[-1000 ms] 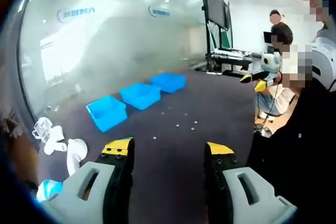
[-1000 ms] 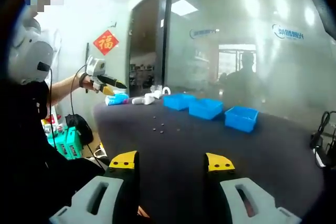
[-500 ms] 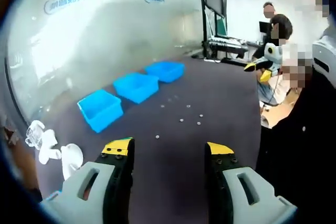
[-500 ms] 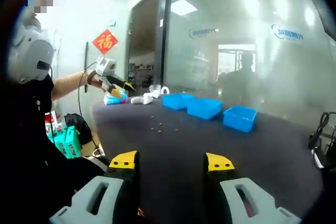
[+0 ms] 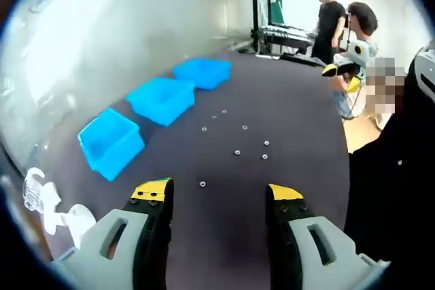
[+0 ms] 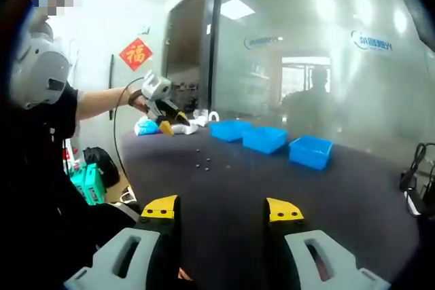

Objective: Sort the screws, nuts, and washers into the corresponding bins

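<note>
1. Blue plastic bins stand in a row on the dark table (image 5: 299, 113): the near bin (image 5: 110, 142), the middle bin (image 5: 162, 98) and the far bin (image 5: 202, 72), each a little apart from the next. From the left gripper view their insides appear bare; whether a small part already lies in one cannot be told.
2. To the right of the bins, the loose hardware (image 5: 236, 152) lies scattered on the open tabletop, well apart from every bin. Individual pieces are too small to class as screws, nuts or washers. One piece (image 5: 202, 184) lies nearest, just ahead of the left gripper.
3. Left gripper (image 5: 217, 198): the jaws stand wide apart, with nothing between them, held above the table and aimed at the scattered parts.
4. Right gripper (image 6: 221, 208): the jaws stand wide apart and hold nothing, held at the table's near edge, well away from the hardware.
5. In the right gripper view, the left gripper hangs over the table's far end near some white objects (image 6: 192, 125), with the hardware between it and the bins.
6. Judgement: sorting appears to be at its start. No part is gripped, and the visible pieces are all yet to be picked and binned.
</note>
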